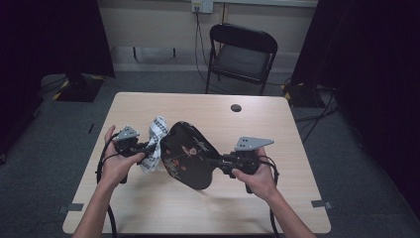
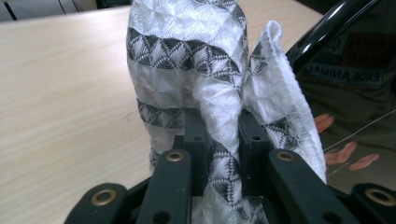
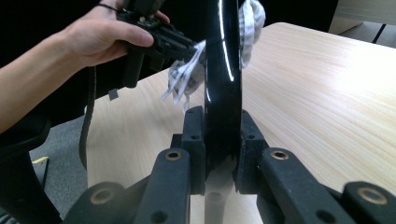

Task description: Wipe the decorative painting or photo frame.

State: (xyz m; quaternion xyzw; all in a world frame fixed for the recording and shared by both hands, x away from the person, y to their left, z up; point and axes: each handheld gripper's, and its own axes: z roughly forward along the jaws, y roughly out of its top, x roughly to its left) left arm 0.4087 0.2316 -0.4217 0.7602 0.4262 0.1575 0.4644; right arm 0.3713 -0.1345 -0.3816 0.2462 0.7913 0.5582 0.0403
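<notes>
A glossy black plate with a red flower pattern is held tilted above the table, its edge clamped between the jaws of my right gripper, which is shut on it. My left gripper is shut on a white cloth with grey triangle bands. The cloth lies against the plate's left side, and in the right gripper view it hangs beside the rim, with the left gripper behind it. The plate's shiny face fills the right of the left gripper view.
The light wooden table has a small dark round hole near its far edge. A black folding chair stands beyond the table. Dark curtains hang at both sides, and cables trail over the grey floor.
</notes>
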